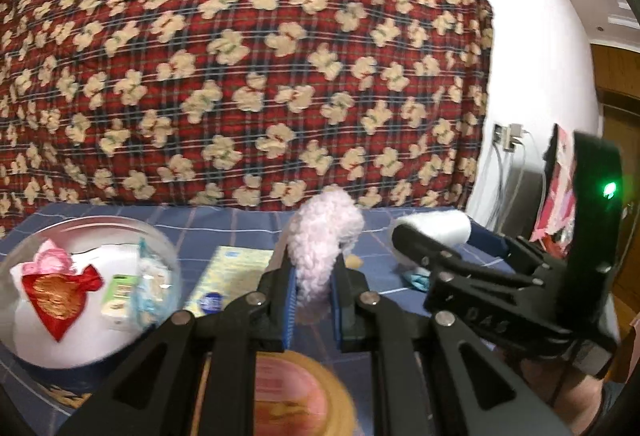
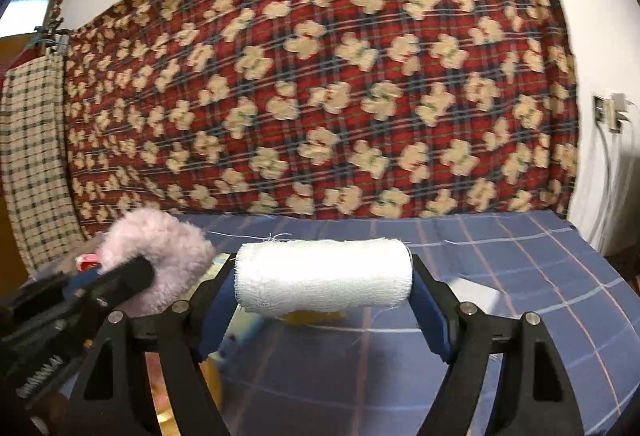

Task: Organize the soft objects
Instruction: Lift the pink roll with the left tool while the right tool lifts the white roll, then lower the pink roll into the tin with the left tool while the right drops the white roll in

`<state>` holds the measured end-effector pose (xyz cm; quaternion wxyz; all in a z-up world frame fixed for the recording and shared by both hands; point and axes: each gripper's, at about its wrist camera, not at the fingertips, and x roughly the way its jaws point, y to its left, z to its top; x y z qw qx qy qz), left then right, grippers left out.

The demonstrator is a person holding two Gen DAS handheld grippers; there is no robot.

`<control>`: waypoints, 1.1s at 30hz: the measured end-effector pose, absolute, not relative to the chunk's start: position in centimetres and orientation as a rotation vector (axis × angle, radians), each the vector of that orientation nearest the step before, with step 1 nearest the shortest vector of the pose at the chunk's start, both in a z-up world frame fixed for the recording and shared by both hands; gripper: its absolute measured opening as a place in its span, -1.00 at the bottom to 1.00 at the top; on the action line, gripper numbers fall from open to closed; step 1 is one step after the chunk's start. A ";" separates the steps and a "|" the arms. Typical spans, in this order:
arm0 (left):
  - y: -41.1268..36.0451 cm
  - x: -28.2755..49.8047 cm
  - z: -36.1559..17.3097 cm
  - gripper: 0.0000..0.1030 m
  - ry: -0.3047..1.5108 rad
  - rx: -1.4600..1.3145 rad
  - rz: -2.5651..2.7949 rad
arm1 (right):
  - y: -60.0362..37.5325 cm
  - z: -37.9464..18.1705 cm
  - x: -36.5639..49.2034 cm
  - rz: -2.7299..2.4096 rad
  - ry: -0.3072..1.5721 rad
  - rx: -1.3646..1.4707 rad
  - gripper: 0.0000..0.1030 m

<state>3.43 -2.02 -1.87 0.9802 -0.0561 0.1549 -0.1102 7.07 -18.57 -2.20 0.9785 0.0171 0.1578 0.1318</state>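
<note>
Status: both grippers are loaded and both loads are clear of the table; neither is deposited.

Left gripper (image 1: 314,300): jaws pressed close together, pinching the lower end of a pink fluffy item (image 1: 324,240). The item stands up between the blue pads at the centre of the left wrist view and appears again at lower left of the right wrist view.

Right gripper (image 2: 324,310): jaws spread wide and clamped on the two ends of a white gauze roll (image 2: 324,276). The roll lies crosswise between the pads at the centre of the right wrist view, above the blue checked tablecloth (image 2: 520,276).

Destination, by judgement: the clear bowl (image 1: 160,236) at lower left of the left wrist view. It already holds a red pouch (image 1: 60,296), a pink bow and small packets, so part of the sorting appears done.

Remaining: place the pink item and the roll. A yellow-green packet (image 1: 236,272) lies on the cloth just right of the bowl, and a small light-blue object, too blurred to identify, lies below the roll in the left wrist view; both may need collecting.
</note>
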 end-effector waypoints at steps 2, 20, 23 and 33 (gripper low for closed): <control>-1.2 3.7 -1.9 -0.77 0.328 -0.117 -0.204 | -17.7 -1.8 7.4 0.290 0.317 0.031 0.56; 10.4 5.3 -1.7 -0.77 0.408 -0.176 0.011 | -7.1 2.0 11.6 0.514 0.441 -0.012 0.56; 12.3 6.1 -2.0 -0.77 0.452 -0.188 0.024 | -4.4 2.1 12.6 0.547 0.482 -0.033 0.56; 17.5 8.8 -3.5 -0.77 0.584 -0.187 0.109 | 3.3 0.9 15.4 0.613 0.627 -0.102 0.56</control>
